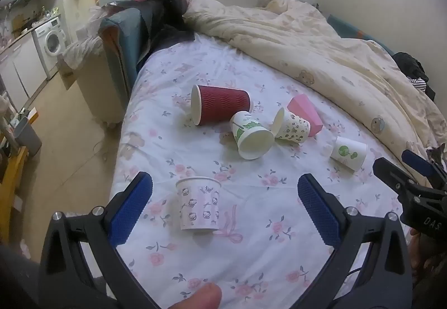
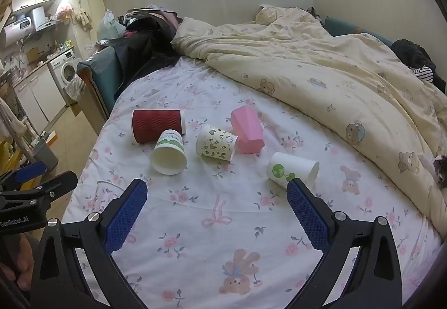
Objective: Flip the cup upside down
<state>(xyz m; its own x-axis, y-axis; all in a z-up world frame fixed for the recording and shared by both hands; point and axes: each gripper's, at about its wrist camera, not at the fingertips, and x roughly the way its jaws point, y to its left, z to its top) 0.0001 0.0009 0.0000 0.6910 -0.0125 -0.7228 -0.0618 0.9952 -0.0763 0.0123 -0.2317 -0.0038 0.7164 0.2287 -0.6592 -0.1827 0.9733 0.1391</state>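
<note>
**Upright kitty-print cup awaiting grasp and inversion**

The left gripper [image 1: 225,207] hovers with jaws spread wide, empty, framing the kitty-print cup [image 1: 199,204]. The right gripper [image 2: 216,209] is likewise wide and empty.

Recommended: close on the cup's mid-wall, gently, since thin paper likely crushes; lift clear of the soft floral sheet [image 1: 251,239] before rotating, then set the rim down flat.

The cup stands mouth up, white with small cat figures, apparently unfilled. It sits nearer the camera than the red ribbed cup [image 1: 220,107], well apart from it. Beyond lie other cups on their sides.
</note>
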